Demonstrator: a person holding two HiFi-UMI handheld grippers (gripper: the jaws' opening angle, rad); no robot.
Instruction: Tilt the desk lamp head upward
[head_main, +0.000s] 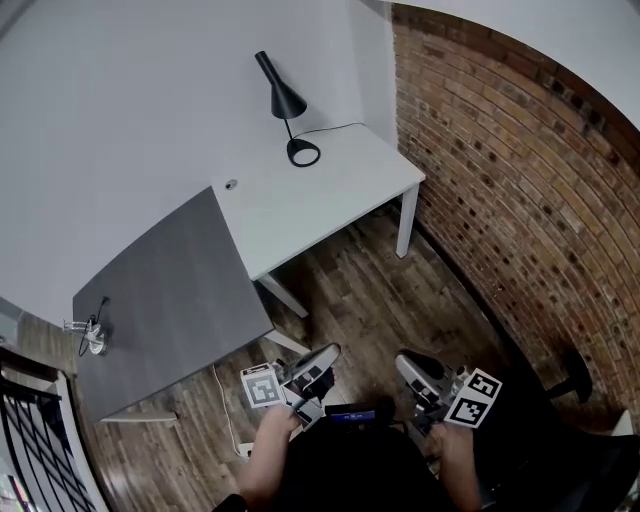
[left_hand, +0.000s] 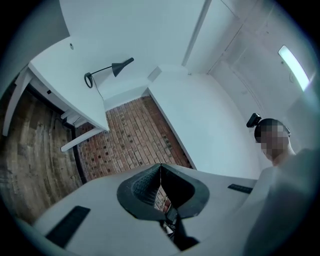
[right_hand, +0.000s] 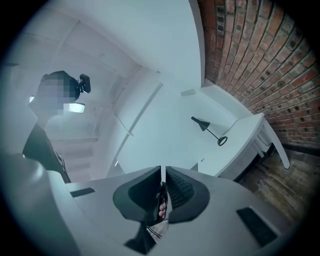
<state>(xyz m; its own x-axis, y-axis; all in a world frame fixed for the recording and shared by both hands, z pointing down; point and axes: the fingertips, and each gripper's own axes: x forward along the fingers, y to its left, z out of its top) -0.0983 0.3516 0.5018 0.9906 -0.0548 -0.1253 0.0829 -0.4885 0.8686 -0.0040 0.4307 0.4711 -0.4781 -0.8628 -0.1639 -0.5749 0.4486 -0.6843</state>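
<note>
One black desk lamp (head_main: 284, 103) stands on its ring base (head_main: 303, 152) at the back edge of the white worktop (head_main: 330, 195), toward the corner by the brick wall (head_main: 520, 180). Its cone shade (head_main: 280, 92) points down, well apart from both grippers. The left gripper (head_main: 325, 356) and right gripper (head_main: 405, 362) hang low by the person's body, each with fingers (left_hand: 142, 187) closed on nothing, so the step in hand looks like the approach. To do it well, one gripper should open and take the shade while the other steadies the ring base, then swing the shade up slowly so the lamp neither slides nor tips.
</note>
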